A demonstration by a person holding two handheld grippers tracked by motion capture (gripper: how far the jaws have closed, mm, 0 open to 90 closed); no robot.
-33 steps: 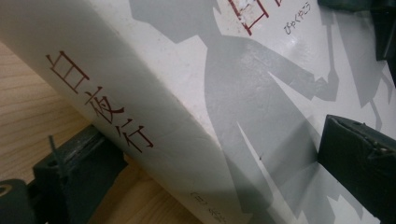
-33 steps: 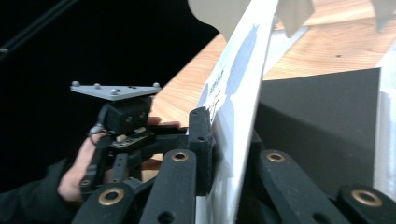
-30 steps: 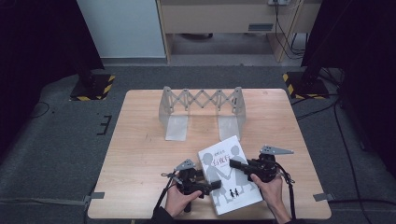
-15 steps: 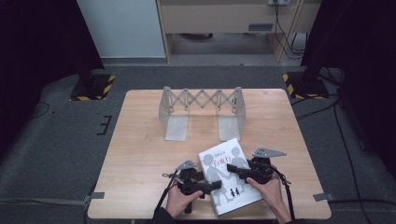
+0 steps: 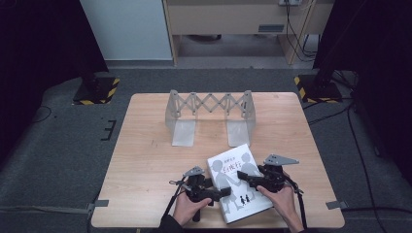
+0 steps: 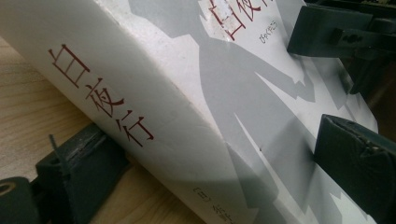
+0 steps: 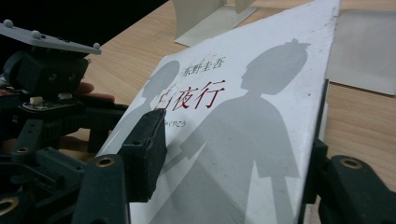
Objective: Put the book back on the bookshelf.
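Left gripper (image 5: 221,192) sits at the book's (image 5: 239,187) left edge, low on the near side of the bench (image 5: 145,160). In the left gripper view one finger (image 6: 81,163) lies under the spine side against the wood and the other (image 6: 357,163) over the cover, with the book (image 6: 196,107) between them; the lower one looks to be touching, but whether the pair truly clamps I cannot tell from this angle. The book lies cover up, slightly skewed, near the front edge of the bench and well apart from the folding rack (image 5: 210,114), which stands empty toward the far side. Right gripper (image 5: 243,178) comes in from the book's right, reaching across the cover. Its fingers have just been opening; in the right gripper view they straddle the book (image 7: 243,140), the left finger (image 7: 144,149) above the cover and not pressing on it, so no hold on that side. Judgement: work is at an early stage. The book is not yet lifted or stood up, and the rack has received nothing. Left to do, as I read it: secure a firm two-sided hold, raise the book upright, carry it to the rack and seat it between the end plates.
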